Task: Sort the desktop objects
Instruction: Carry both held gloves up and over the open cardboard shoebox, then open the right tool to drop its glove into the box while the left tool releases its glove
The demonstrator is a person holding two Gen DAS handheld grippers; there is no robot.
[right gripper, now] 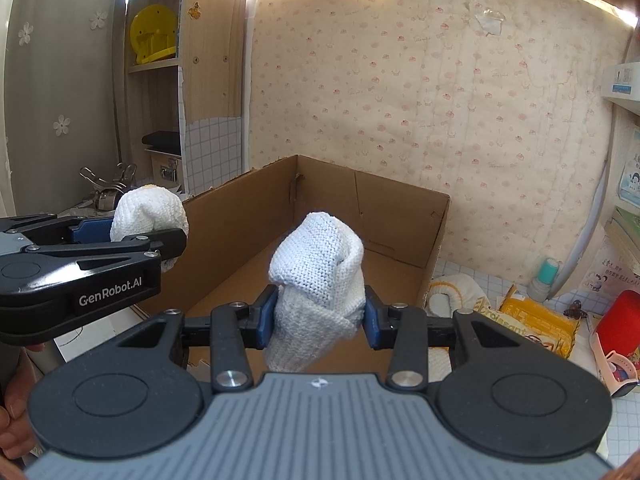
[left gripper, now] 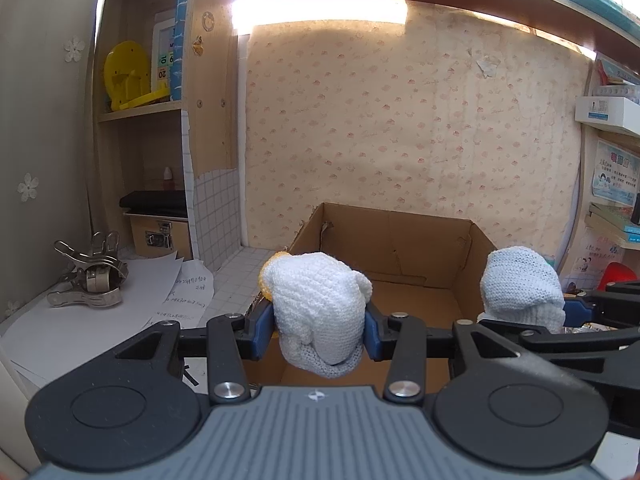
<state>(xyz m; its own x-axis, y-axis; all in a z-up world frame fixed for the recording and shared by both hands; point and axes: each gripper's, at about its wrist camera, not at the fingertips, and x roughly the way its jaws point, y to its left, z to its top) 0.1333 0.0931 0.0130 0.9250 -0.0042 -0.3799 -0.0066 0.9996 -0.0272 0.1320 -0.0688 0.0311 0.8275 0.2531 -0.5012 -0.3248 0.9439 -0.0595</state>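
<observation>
**Both tools grip knit bundles over the box**

Left wrist view: your left tool [left gripper: 320, 330] is clamped on a white knit bundle [left gripper: 318, 312], its blue pads pressing either side. A yellow edge shows at the bundle's upper left. The bundle hangs above the near rim of the open cardboard box [left gripper: 400, 240]. To the right, your right tool [left gripper: 524, 320] grips a second knit bundle [left gripper: 520, 284] by the box's right wall. Metal clips [left gripper: 90, 276] lie on papers [left gripper: 160, 280] at the left of the desk [left gripper: 236, 276].

Right wrist view: your right tool [right gripper: 320, 322] is closed on its bundle [right gripper: 320, 276], held upright over the box [right gripper: 248, 216] interior. The left tool [right gripper: 132, 240] sits at the left, holding its bundle [right gripper: 148, 210] just outside the box's left wall. On the desk to the right lie a yellow packet [right gripper: 532, 314], a red object [right gripper: 618, 322] and a teal-capped bottle [right gripper: 546, 274].
</observation>
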